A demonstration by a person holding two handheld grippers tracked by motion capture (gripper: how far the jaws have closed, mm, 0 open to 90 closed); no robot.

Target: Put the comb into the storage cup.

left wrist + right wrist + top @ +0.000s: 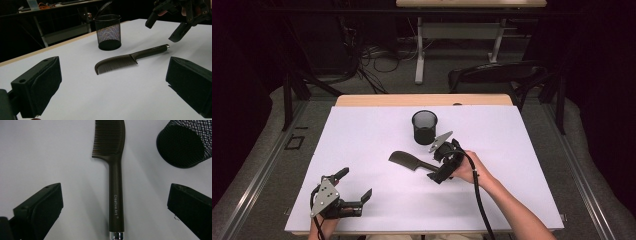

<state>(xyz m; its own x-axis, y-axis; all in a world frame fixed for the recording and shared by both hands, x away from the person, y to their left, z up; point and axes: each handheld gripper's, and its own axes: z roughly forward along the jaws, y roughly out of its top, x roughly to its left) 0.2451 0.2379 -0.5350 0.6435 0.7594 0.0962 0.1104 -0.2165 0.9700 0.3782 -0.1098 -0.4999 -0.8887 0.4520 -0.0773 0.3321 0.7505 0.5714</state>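
The right tool [443,161] hovers with its jaws spread wide, one on each side of the comb [408,161] handle and apart from it. Judged from this alignment, the pose prepares a pinch across the handle, the narrowest rigid section. The comb [113,170] lies flat on the table [362,135], handle end toward the right tool, teeth end pointing away. The mesh cup [424,127] stands upright just beyond the comb, near but not touching it; it is the probable receptacle.

The left tool [354,186] is also spread, holds nothing, and rests low near the table's near left corner, well apart from the comb, which keeps the working zone unobstructed.

The table surface is plain white with a wooden far edge. Beyond it the room is dark, with cables on the floor, a chair and a second table.
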